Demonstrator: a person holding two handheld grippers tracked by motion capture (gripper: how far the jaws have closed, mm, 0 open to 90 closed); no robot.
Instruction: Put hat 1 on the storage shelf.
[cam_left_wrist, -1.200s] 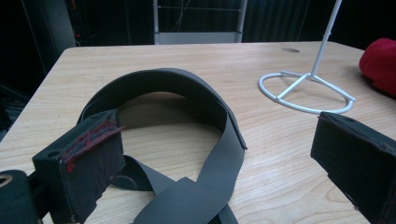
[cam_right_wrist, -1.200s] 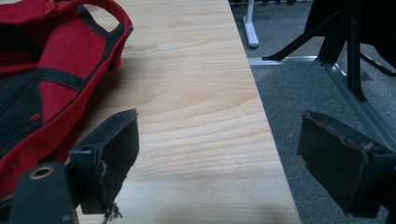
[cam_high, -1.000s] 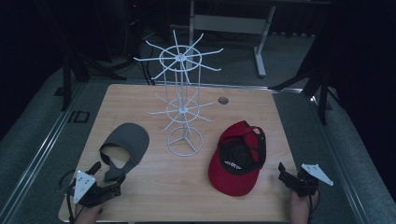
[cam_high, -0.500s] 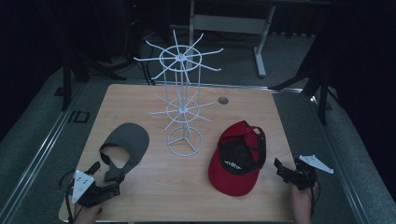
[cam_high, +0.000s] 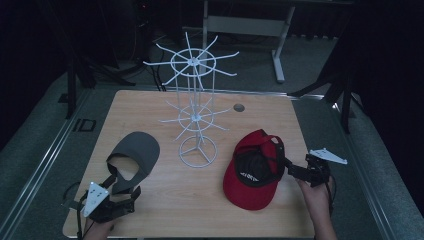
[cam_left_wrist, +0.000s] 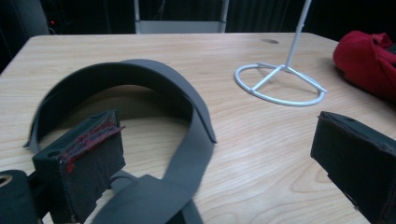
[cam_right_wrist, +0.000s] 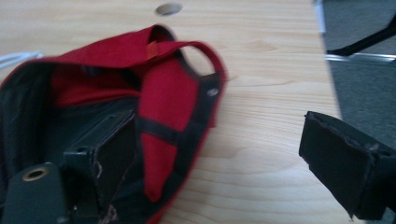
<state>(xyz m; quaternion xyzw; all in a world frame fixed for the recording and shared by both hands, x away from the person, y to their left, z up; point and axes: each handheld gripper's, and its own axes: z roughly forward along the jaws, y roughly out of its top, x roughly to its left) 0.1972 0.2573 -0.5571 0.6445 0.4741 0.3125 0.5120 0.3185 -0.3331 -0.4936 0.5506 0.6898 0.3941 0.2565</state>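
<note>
The right gripper (cam_high: 295, 171) is being held with jaws spread at the red cap (cam_high: 255, 167), one jaw inside its rim, at four o'clock on the table (cam_high: 150, 107). The left gripper (cam_high: 120, 197) is being kept spread at the grey visor (cam_high: 132, 157), at eight o'clock. The white wire rack (cam_high: 196, 112) is being left standing between them.

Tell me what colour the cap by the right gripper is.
The cap is red with a black lining; the right gripper view shows it best.
</note>
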